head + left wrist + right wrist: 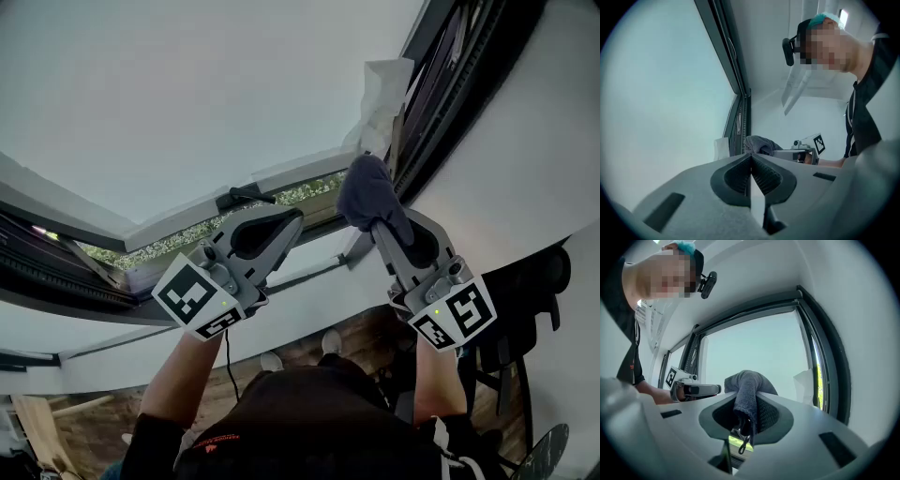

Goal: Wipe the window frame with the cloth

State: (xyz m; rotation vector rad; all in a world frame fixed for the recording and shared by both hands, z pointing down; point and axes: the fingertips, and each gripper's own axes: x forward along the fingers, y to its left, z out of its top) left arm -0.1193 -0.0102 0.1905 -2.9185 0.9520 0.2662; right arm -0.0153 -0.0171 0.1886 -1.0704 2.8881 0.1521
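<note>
Window frame (448, 108): a dark profile runs up the pane's right edge and meets the lower rail at a corner. Step in hand, as judged: wiping at that corner.

Right tool (386, 230): clenched on the grey cloth (367, 190). The cloth bulges beyond the tips and sits at the frame corner. Contact looks likely but cannot be confirmed.

Left tool (284, 223): clenched with nothing between the jaws, just beside the lower rail.

Next move calls for dragging the cloth along the frame under steady pressure.
</note>
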